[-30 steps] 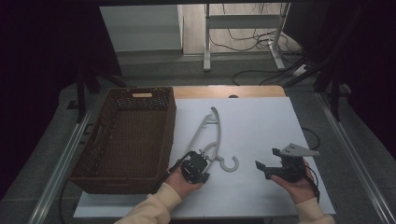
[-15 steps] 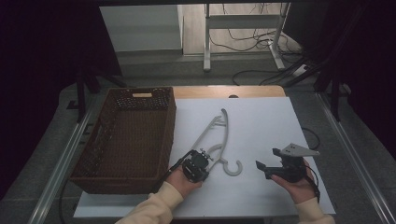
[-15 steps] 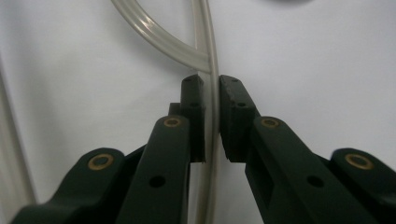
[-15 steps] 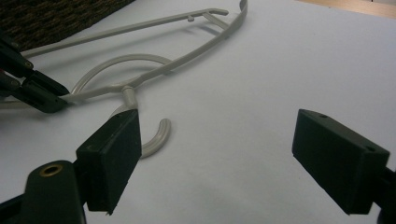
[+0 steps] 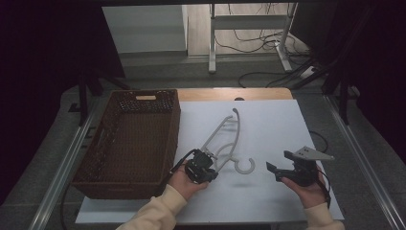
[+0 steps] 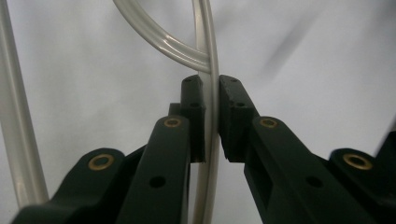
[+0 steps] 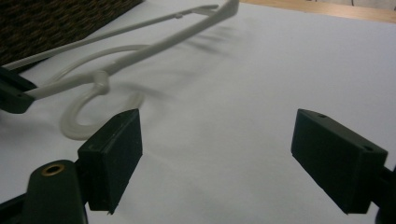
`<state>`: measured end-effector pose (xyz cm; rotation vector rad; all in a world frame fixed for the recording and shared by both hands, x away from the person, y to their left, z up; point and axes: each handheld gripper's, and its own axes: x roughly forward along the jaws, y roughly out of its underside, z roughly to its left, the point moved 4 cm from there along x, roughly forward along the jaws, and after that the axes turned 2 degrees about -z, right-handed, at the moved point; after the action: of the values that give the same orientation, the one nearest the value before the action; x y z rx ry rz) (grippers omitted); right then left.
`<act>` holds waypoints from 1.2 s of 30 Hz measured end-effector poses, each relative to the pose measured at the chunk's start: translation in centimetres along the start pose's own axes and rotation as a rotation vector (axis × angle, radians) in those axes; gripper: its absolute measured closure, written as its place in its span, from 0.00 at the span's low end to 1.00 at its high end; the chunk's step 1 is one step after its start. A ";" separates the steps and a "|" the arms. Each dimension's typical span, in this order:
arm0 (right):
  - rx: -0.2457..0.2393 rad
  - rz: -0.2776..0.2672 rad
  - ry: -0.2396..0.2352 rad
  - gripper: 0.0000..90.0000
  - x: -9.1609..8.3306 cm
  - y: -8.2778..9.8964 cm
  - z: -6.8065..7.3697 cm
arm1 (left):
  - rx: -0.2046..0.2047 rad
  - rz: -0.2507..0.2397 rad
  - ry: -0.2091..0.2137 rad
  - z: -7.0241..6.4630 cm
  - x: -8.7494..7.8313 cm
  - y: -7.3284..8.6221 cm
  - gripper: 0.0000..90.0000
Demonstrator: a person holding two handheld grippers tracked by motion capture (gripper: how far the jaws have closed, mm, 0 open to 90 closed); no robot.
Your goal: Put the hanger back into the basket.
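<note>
Hanger first: a pale white plastic clothes hanger [image 5: 225, 139] lies on the white sheet that covers my wooden table [image 5: 268, 124], just beside the basket and well left of my right hand, its long arm running up and to the right and its round hook curling toward me. Going by size, the table comes first, then the dark brown woven wicker basket [image 5: 129, 139] standing at the left edge of the sheet, then the hanger itself.

My left gripper [image 5: 200, 168] sits at the hanger's near end, next to the basket's right wall. Through the left gripper view I see its black jaws brought together on a thin bar of the hanger, the pads [image 6: 194, 112] pressing it from both sides just below where a curved piece joins; they have just been closing onto that bar.

My right gripper [image 5: 280, 168] hovers over bare sheet to the right of the hook, its jaws standing wide apart with nothing between them.
</note>
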<state>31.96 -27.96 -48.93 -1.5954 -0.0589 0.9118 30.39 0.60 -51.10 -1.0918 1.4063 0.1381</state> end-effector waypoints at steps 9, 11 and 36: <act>0.033 -0.002 0.028 0.19 0.0 0.2 -0.7 | -0.011 -0.115 0.059 -0.1 -3.5 -1.1 0.91; 0.034 0.001 0.030 0.19 0.0 0.3 -0.7 | -0.007 -0.141 0.070 -0.3 -4.4 -1.3 0.91; 0.026 0.011 0.035 0.19 0.1 0.4 -0.7 | 0.034 -0.345 0.123 0.2 -14.4 -3.5 0.91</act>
<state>32.28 -28.54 -49.35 -1.5883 -0.0135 0.8892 29.40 6.20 -37.46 -1.3145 1.3016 -0.2040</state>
